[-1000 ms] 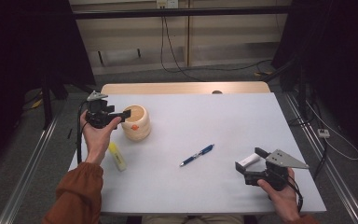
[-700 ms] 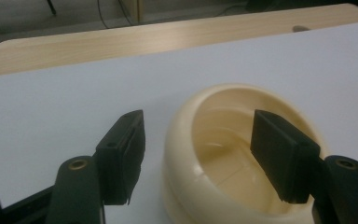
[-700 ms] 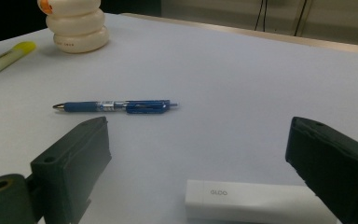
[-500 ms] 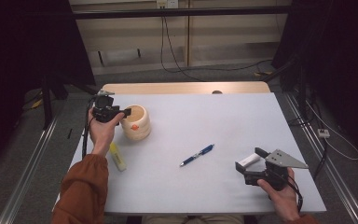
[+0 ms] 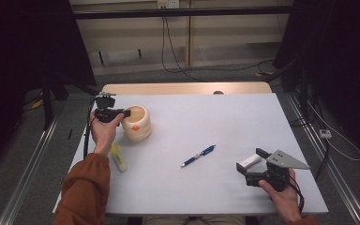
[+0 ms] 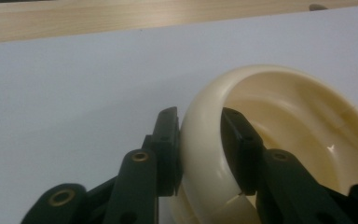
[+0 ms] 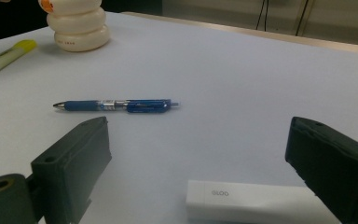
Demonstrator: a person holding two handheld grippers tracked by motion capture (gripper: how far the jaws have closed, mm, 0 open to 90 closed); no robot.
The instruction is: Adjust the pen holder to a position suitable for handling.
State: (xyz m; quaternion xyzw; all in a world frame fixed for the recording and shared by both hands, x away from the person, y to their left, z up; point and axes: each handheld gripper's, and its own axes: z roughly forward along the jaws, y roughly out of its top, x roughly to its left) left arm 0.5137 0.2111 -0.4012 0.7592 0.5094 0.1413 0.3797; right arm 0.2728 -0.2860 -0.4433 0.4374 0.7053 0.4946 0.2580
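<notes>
A cream ribbed pot [image 5: 138,125] with an orange mark stands at the table's left. My left gripper [image 5: 127,113] straddles its near rim. In the left gripper view, one jaw lies against the outside of the pot's wall [image 6: 200,140] and the other against the inside. The jaws have just been closing, and the pads press on the wall. At the right front, my right gripper [image 5: 251,159] is open, and a white glue stick [image 5: 249,162] lies flat on the table between its jaws, touching neither. The glue stick [image 7: 247,205] sits low in the right gripper view.
A blue pen [image 5: 198,155] lies near the middle of the white table [image 5: 225,117]. A yellow highlighter [image 5: 118,157] lies at the left, beside the person's left forearm. A wooden strip [image 5: 187,88] runs along the far edge. Cables trail on the floor behind.
The left gripper moved in toward the pot and down, and its jaws closed on the rim. The right gripper, glue stick, pen and highlighter stayed put.
</notes>
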